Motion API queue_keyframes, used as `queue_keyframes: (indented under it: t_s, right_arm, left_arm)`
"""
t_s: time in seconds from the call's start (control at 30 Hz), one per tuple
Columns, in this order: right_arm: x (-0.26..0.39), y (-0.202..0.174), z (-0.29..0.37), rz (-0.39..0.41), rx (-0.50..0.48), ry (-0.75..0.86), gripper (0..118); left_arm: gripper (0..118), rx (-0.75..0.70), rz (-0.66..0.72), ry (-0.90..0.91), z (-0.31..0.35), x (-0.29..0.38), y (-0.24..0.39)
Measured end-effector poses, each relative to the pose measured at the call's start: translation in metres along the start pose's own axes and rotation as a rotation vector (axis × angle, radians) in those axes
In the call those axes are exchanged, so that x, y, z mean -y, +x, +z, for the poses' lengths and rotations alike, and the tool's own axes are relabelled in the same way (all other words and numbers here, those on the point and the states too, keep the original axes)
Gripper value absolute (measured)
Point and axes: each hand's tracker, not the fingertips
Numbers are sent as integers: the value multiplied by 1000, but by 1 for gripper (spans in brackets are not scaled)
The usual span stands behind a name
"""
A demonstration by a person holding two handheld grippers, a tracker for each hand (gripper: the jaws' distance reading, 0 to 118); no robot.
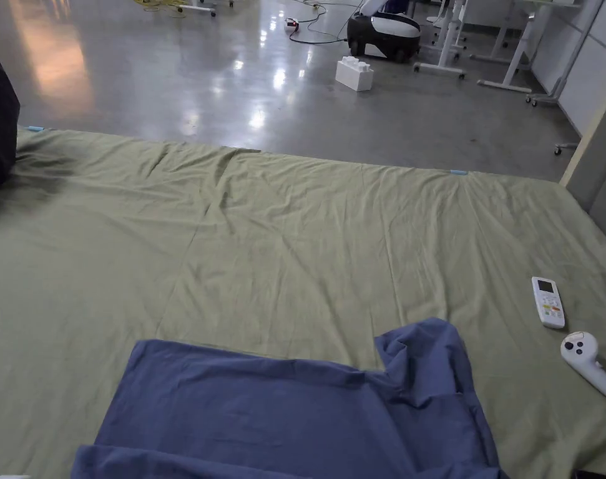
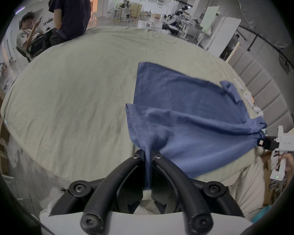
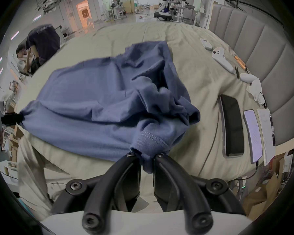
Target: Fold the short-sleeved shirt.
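Observation:
A blue short-sleeved shirt lies partly spread on the green sheet at the near edge of the bed, its right side bunched. In the left gripper view, my left gripper is shut on a seamed edge of the shirt. The right gripper appears there at the far right, pinching another corner. In the right gripper view, my right gripper is shut on a ribbed hem of the shirt, and the left gripper holds the far left corner.
A white remote and a white controller lie on the bed's right side. Two phones and papers sit near the padded headboard. A person in a dark shirt sits at the far left corner.

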Motion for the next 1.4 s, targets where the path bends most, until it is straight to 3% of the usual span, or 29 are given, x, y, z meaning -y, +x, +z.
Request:
queue_keyframes:
  t_s: [0.23,0.27,0.37,0.43,0.53,0.77,0.83,0.9,0.97,1.0,1.07,1.13,1.3,1.4]
  right_arm:
    - [8,-16,-19,31,45,11,15]
    - [5,-13,-15,28,51,12,20]
    - [-4,-18,-1,29,90,17,56]
    - [-12,-15,14,32,109,93,68]
    - [-32,-18,38,20,126,206,76]
    - [-79,-34,65,-32,138,589,79]
    - [-90,-37,67,-49,140,688,75]
    - [-98,-42,67,-50,171,755,56]
    - [-105,-45,67,-58,177,821,30]
    - [-107,-47,68,-65,172,846,24]
    - [-111,-50,70,-76,166,905,19]
    - [-114,-54,73,-68,200,954,6]
    - [-120,-61,82,-24,206,1043,0]
    - [-124,-64,79,-16,187,1030,0]
  left_arm:
    - [7,-40,-15,-15,-21,6,10]
    - [7,-40,-24,-9,-18,5,12]
    - [9,-41,-55,-6,-9,-1,14]
    - [20,-61,-62,29,0,-9,18]
    - [47,-64,-58,148,15,-28,23]
    - [51,-76,-111,457,37,-75,46]
    - [51,-102,-120,547,45,-85,56]
    - [51,-113,-125,630,51,-92,65]
    - [51,-129,-124,703,58,-98,71]
    - [49,-133,-126,729,58,-101,72]
    - [39,-150,-135,761,63,-104,75]
    - [16,-160,-136,807,64,-104,77]
    - [0,-146,-112,822,67,-99,72]
    - [0,-150,-103,781,64,-99,68]
